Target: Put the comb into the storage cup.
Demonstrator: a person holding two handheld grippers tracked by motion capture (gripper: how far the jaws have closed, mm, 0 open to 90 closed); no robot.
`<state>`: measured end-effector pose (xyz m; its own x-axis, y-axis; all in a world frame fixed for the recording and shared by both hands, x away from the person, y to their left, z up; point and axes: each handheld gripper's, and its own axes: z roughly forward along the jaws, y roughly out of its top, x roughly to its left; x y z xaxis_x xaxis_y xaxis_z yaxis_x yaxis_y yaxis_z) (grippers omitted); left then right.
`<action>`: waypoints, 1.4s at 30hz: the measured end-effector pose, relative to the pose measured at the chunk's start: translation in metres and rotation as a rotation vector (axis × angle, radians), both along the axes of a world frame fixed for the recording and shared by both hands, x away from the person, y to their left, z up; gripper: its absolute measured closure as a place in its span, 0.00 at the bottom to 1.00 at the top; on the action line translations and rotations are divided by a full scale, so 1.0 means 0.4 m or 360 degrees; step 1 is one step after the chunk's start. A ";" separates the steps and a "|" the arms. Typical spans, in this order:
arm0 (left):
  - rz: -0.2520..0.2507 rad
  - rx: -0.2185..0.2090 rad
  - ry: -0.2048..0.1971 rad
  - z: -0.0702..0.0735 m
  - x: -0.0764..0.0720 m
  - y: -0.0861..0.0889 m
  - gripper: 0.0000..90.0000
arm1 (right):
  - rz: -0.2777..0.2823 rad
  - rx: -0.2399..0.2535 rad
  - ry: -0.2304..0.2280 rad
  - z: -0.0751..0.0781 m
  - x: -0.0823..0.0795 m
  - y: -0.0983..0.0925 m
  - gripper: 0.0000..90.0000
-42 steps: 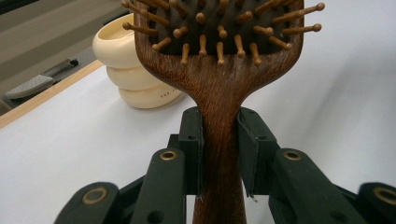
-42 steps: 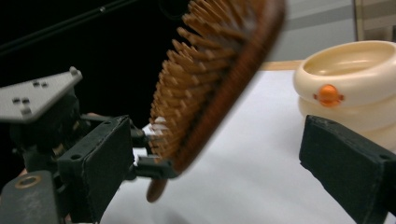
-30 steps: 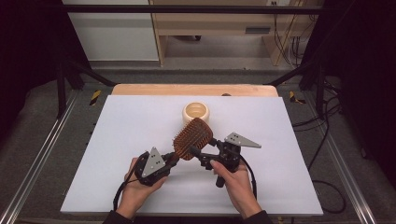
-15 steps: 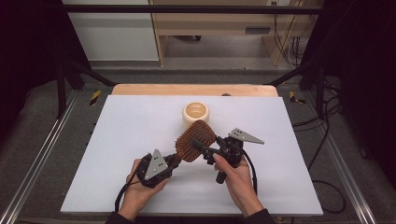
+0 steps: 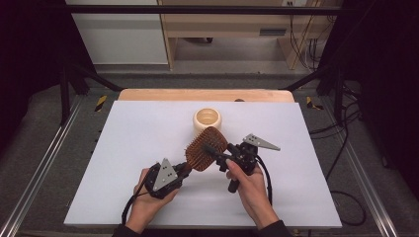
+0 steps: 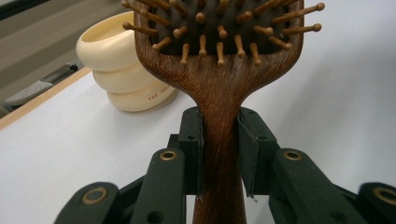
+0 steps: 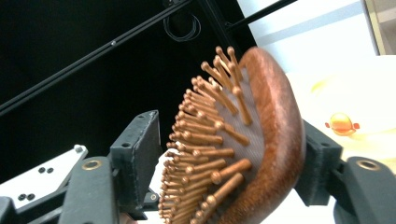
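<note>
Left gripper (image 5: pixel 181 171) clamps the wooden hairbrush (image 5: pixel 206 148) handle; right gripper (image 5: pixel 213 152) jaws have been closing around its head, bristle side not yet touched. Looks like a handover, next squeeze fully.

We note hairbrush (image 5: pixel 206 149): dark reddish-brown wood with visible grain, lighter orange-brown pins on black cushion. Stacked ring holder (image 5: pixel 207 118): cream, three smooth bands, small dark lettering on lowest. Worktop (image 5: pixel 128 148): plain white sheet, pale wood strip along far edge. Left claw (image 6: pixel 219 154) and right claw (image 7: pixel 224 168): matt black, brass-coloured rivets; we see grey triangular plates above.
</note>
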<state>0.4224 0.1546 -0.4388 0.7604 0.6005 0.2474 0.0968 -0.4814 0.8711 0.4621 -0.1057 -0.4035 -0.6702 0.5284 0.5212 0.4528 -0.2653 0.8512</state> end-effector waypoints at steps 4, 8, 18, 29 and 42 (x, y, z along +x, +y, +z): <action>-0.0004 -0.0003 -0.0002 0.001 -0.001 0.000 0.81 | 0.0009 -0.0006 0.0004 -0.004 -0.002 0.008 0.43; -0.0002 -0.0007 0.0005 -0.003 -0.001 0.004 0.81 | 0.0013 0.0027 0.0032 -0.007 -0.001 0.009 0.45; -0.0006 -0.0029 0.0003 -0.002 0.004 0.006 0.81 | 0.0021 0.0118 0.0035 -0.007 -0.003 0.012 0.54; 0.0046 -0.0117 0.0038 0.009 0.003 0.010 0.80 | -0.0016 0.0148 0.0026 0.015 -0.005 0.023 0.59; 0.0083 -0.0332 0.0098 0.018 0.016 0.031 0.46 | -0.0095 0.0203 0.0017 0.028 0.000 -0.005 0.59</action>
<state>0.4287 0.1669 -0.4317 0.7369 0.6726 0.0679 0.1727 -0.2843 0.9430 0.4620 -0.1075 -0.3923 -0.6338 0.4960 0.5936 0.4417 -0.3979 0.8041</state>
